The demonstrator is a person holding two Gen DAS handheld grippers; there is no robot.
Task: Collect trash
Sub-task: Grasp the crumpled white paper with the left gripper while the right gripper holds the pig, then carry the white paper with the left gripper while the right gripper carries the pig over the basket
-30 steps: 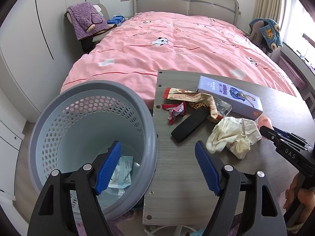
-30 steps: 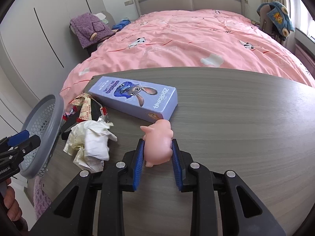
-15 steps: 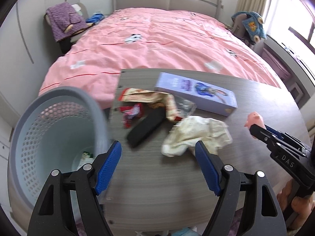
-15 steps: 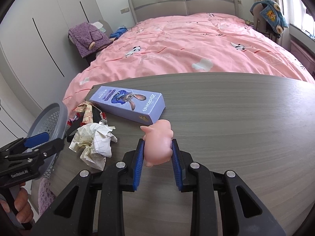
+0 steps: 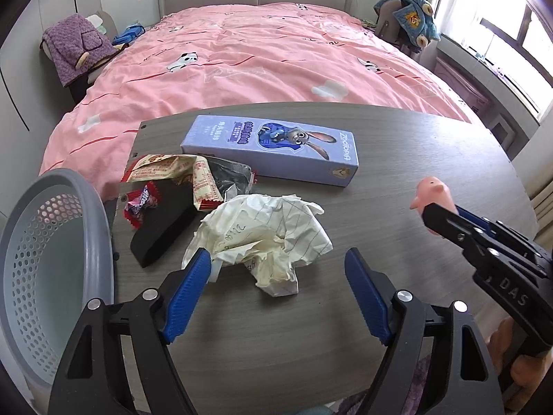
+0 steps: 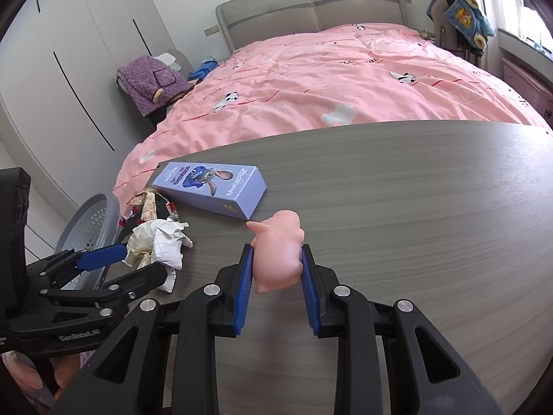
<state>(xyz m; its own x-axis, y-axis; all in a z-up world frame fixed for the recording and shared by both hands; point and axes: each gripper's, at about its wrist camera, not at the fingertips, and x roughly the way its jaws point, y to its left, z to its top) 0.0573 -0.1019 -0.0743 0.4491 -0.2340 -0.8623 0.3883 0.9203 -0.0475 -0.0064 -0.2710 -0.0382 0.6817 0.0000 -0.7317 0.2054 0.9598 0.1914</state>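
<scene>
The grey basket (image 5: 86, 228) beside the table (image 5: 397, 159) shows nothing inside from here; left gripper (image 5: 276, 290) jaws gape at crumpled paper (image 5: 266, 231), right gripper (image 6: 276, 287) clamps a pink pig (image 6: 276, 252).

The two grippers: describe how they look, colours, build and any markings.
Both the left gripper and the right gripper are matte black angular frames with triangular cut-outs and silver screw heads. Each has two fingers lined with ribbed blue pads. Raised lettering on the right one's side reads "DAS". No cables or sleeves show; bare fingertips grip below.
</scene>
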